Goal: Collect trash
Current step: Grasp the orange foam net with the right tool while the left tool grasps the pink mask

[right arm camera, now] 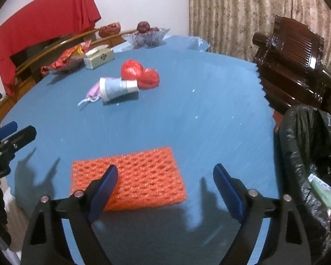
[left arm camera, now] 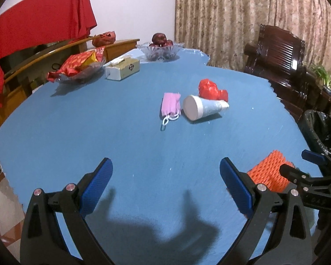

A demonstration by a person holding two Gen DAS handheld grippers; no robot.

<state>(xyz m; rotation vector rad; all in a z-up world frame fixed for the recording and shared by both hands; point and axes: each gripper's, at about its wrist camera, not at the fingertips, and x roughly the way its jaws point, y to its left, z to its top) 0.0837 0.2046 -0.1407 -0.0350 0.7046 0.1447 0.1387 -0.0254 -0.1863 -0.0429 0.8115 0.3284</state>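
Tissue box point(left arm camera: 122, 69) between snack dish point(left arm camera: 77, 71) and fruit bowl point(left arm camera: 160, 50); red cloth point(left arm camera: 37, 24), curtain point(left arm camera: 242, 17) behind.

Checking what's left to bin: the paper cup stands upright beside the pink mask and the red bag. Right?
Not quite: the paper cup lies on its side, as the left wrist view shows. It is indeed beside the pink mask and the red bag.

Two handheld grippers, alike in build. Left gripper point(left arm camera: 165, 172): black plastic frame, two curved arms spreading from the base, triangular cut-outs along each arm. Round silver screw heads point(left arm camera: 260, 187) at the pivots, two per side. Fingers point(left arm camera: 98, 184) faced with blue textured pads. Right gripper point(right arm camera: 165, 178): same black arms, same silver pivots point(right arm camera: 252, 192), same blue pads point(right arm camera: 228, 191). Faint pale lettering, unreadable, on its black body, seen from the left camera.
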